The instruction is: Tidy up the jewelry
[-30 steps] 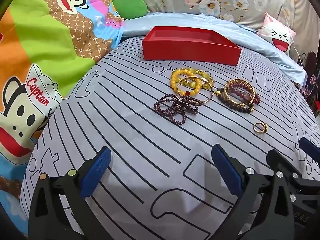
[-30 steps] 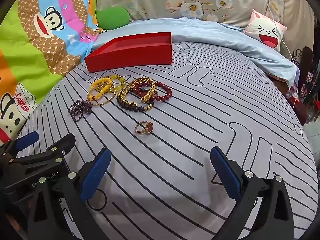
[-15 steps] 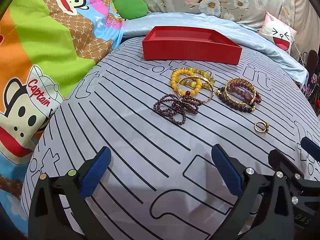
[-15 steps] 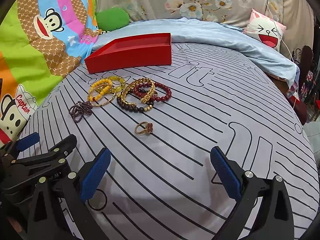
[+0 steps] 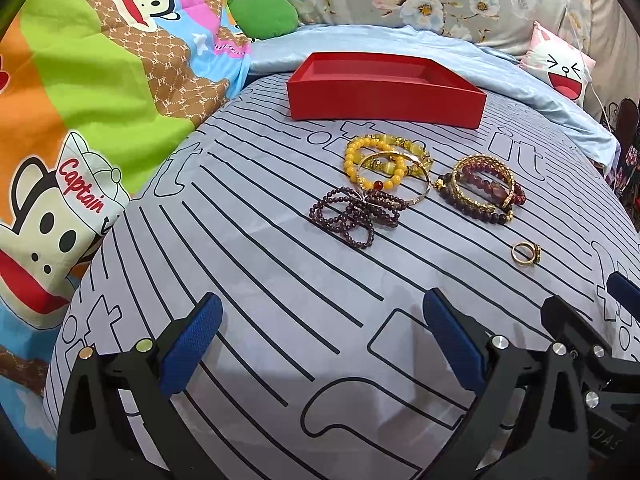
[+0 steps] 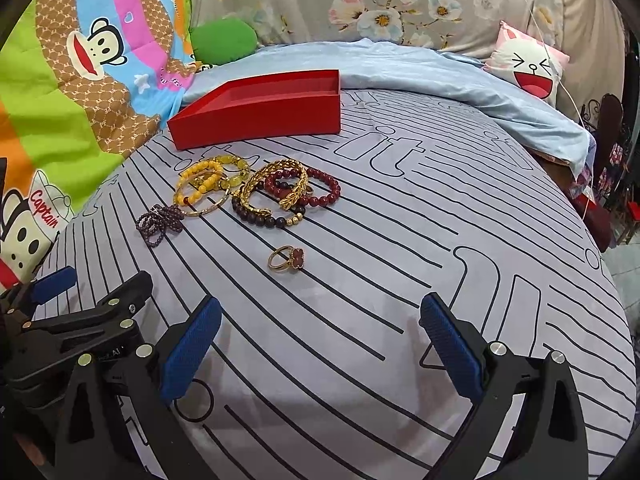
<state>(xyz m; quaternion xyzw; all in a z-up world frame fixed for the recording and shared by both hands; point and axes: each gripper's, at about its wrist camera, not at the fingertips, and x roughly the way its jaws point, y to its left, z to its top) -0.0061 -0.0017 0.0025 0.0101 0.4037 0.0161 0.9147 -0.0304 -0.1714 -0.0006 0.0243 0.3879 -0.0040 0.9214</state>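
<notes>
Jewelry lay loose on a grey bedsheet printed with black lines (image 5: 280, 280), none of it yet in the shallow red rectangular tray (image 5: 384, 94) that sat empty at the far side of the bed, its open top presumably meant to receive each piece. Nearest the tray, a yellow beaded bracelet (image 5: 372, 162) overlapped a thin gold bangle (image 5: 416, 196), and a tangled strand of small dark purple beads (image 5: 352, 216) touched the bangle's near-left edge. Just to the right sat a stacked cluster of dark red beaded bracelets and a gold leaf-pattern cuff (image 6: 286, 196), and a gold ring with a red clover-shaped face (image 6: 286, 259) lay alone on the near side, well apart from the rest. The left gripper (image 5: 320, 344) hovered low over bare sheet at the near edge, its blue-padded fingers spread wide and holding nothing; the right gripper (image 6: 320, 344) hung alongside it on the right, likewise spread and empty. Both pointed toward the pile, which suggested the sorting had not begun and a first piece was about to be chosen. The ring, isolated and directly ahead of the right gripper, looked the easiest first pick, though its small size on soft fabric could let it slip or sink as the pads closed.
</notes>
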